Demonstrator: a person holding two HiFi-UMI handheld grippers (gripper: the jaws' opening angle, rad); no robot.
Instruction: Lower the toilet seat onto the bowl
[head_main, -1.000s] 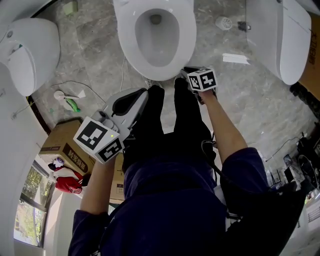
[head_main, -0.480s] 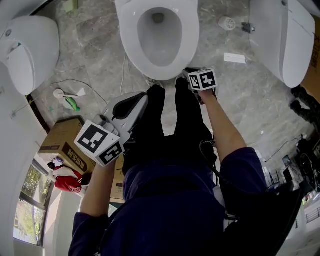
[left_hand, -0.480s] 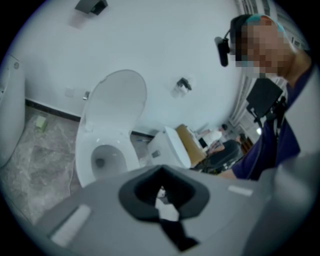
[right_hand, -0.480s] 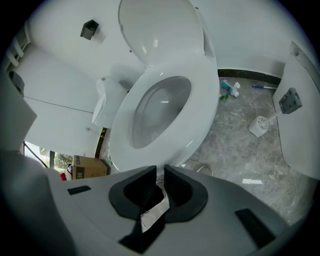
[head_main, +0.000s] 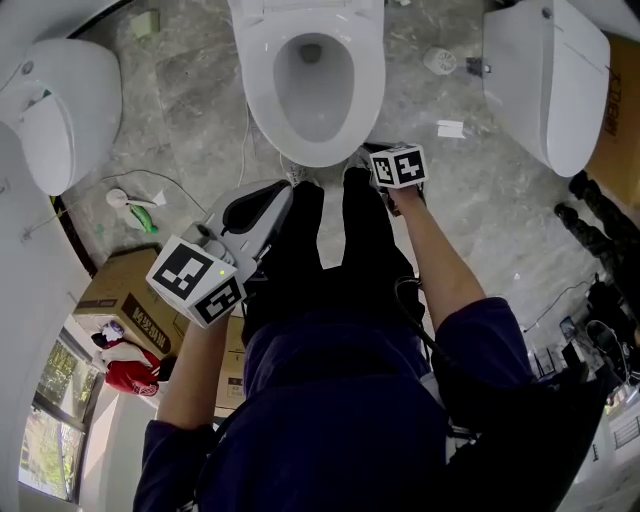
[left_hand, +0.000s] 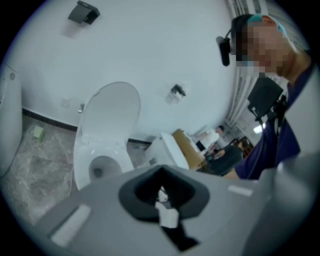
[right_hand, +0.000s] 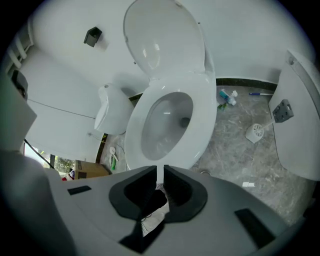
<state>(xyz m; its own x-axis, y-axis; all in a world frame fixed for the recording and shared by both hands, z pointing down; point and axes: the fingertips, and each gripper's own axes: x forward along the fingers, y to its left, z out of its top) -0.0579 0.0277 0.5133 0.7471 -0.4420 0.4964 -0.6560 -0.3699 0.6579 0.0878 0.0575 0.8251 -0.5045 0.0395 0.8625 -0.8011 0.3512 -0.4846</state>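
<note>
Seat (head_main: 262, 95) down flat on bowl (head_main: 312, 90), lid (right_hand: 165, 40) upright. Right gripper (right_hand: 160, 170) near the front rim, jaws just closing to a narrow slit, nothing between. Left gripper (left_hand: 161, 172) farther back, jaws together, empty.

The left gripper (left_hand: 161, 171) sits low on the person's left, tilted gently downward, its jaws together with nothing between them. The right gripper (right_hand: 160, 172) points steeply down beyond a bare, outstretched forearm (head_main: 440, 265) (jaws just closing, a slim empty gap remaining).

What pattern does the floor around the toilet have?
Grey marbled floor, clearest in the right gripper view.
</note>
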